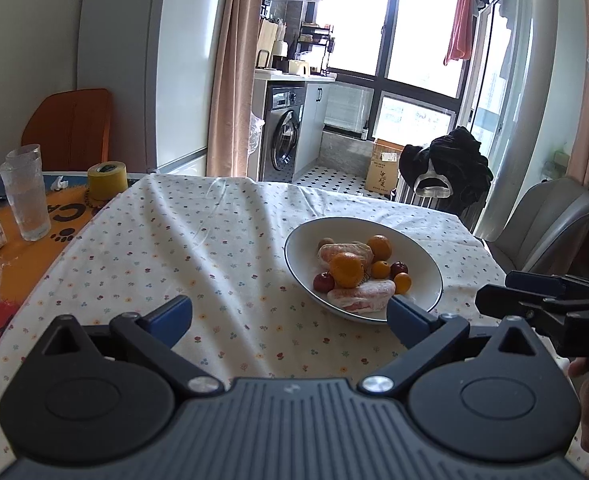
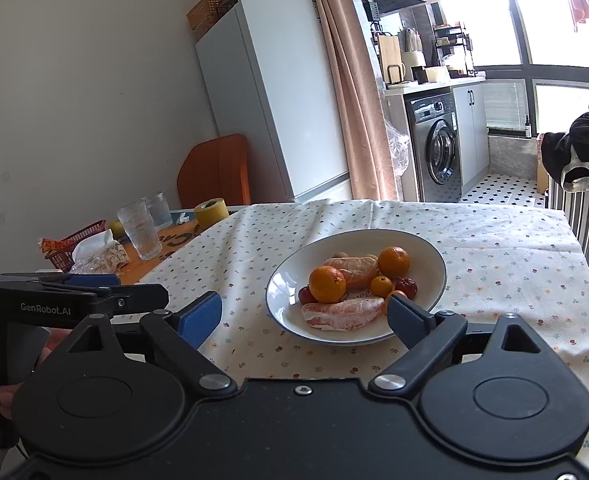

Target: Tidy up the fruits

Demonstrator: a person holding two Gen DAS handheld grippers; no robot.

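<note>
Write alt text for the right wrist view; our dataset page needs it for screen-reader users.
A white bowl of oranges, small red fruits and peeled citrus segments sits on a floral tablecloth, just ahead of the open, empty right gripper. The left gripper is at the left edge; beyond are glasses and a fridge.

Left gripper side: the left gripper [image 2: 142, 294], seen from the right wrist camera, carries "GenRobot.AI" in pale letters on its black body.
Right gripper side: the right gripper [image 1: 494, 300], seen from the left wrist camera, shows "DA" in pale letters, cut off by the frame edge.
Orange table mat: the orange mat [image 1: 66, 216] has large black letters by paw prints, seen upside down, reading "CA"; the rest is hidden.
Cardboard box: the cardboard box [image 1: 384, 168] bears dark vertical characters, too small to read.
</note>
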